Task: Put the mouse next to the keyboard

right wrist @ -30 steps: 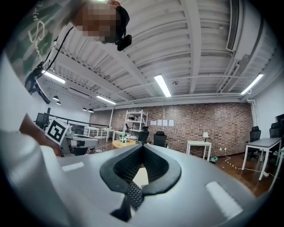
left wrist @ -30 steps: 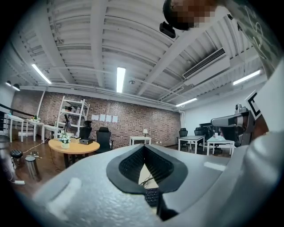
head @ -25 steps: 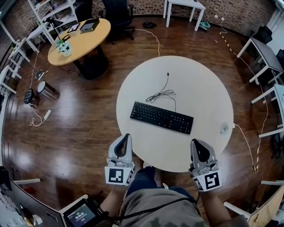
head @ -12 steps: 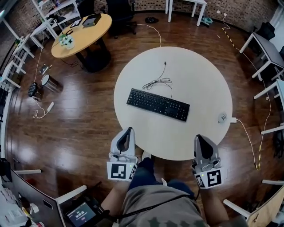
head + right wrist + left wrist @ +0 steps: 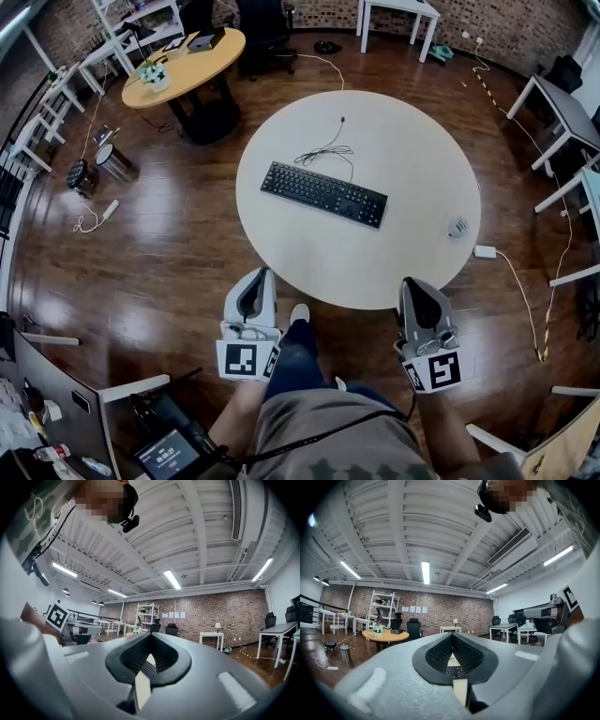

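So here's my rig right now: both grippers are hanging just off the near edge of the round white table [image 5: 375, 267], over the wood floor, not touching anything. The left gripper [image 5: 261, 277] is clenched with its jaws together and nothing in them; in the left gripper view [image 5: 451, 638] the pads meet at the tips, and I can peek at a bit of the keyboard [image 5: 453, 671] through the gap below. It's the same deal on the right gripper [image 5: 411, 283]: the right gripper view [image 5: 150, 645] shows the jaws pressed together and empty, with a sliver of keyboard [image 5: 149, 669] showing past them. The mouse [image 5: 457, 227] sits on the table ahead of the right gripper and a touch to its right, close to the table's right edge. The keyboard [image 5: 323, 193] is further out, ahead of both grippers and roughly between them, lying at a slant. The mouse is well apart from it, off past its right end. The keyboard cable [image 5: 323, 153] loops on the tabletop beyond it. A small white plug [image 5: 485, 251] lies on the floor to the right of the right gripper, just off the table edge near the mouse.
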Demonstrator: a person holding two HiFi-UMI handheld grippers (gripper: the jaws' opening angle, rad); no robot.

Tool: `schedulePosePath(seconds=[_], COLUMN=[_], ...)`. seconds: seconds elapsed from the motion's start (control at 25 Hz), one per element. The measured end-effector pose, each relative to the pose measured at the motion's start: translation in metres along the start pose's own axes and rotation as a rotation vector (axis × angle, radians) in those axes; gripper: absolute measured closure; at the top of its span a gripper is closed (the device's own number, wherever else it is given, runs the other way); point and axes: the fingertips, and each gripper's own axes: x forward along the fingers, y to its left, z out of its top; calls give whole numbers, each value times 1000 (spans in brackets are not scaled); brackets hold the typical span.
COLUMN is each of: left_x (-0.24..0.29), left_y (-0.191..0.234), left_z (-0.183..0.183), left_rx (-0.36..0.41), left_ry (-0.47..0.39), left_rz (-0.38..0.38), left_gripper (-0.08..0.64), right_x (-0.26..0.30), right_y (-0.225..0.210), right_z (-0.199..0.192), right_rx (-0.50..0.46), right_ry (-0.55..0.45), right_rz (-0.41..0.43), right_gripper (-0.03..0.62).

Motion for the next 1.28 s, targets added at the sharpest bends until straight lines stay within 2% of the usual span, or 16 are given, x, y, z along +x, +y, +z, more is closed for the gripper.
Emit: schedulePosePath(seconds=[0.32, 0.44, 0.6, 0.72, 0.84, 1.08, 1.28], left_x=[-80, -110, -142, -166, -182, -208, -222], left_y=[-67, -85, -100, -101, -95, -67, -55], left_z=[10, 12, 16, 24, 29, 29, 30], left_rx=[16, 37, 44, 50, 30, 29, 11], left_ry=[-31, -22, -6, 13, 6, 21, 28], left_rz=[10, 15, 16, 10, -19, -71, -90], left_gripper=[558, 558, 558, 558, 558, 558, 558], right_x=[-76, -101, -127, -136, -137, -137, -137], right_y=[33, 53, 70, 88, 107, 149, 183], right_z=[1, -2, -6, 3, 16, 32, 43], right_rx=[-21, -1, 35, 54, 30, 68, 60], right_ry=[20, 22, 41, 43, 43, 43, 41], right_rz=[105, 142, 150, 154, 153, 92, 102], right_gripper=[588, 588, 588, 588, 588, 588, 588])
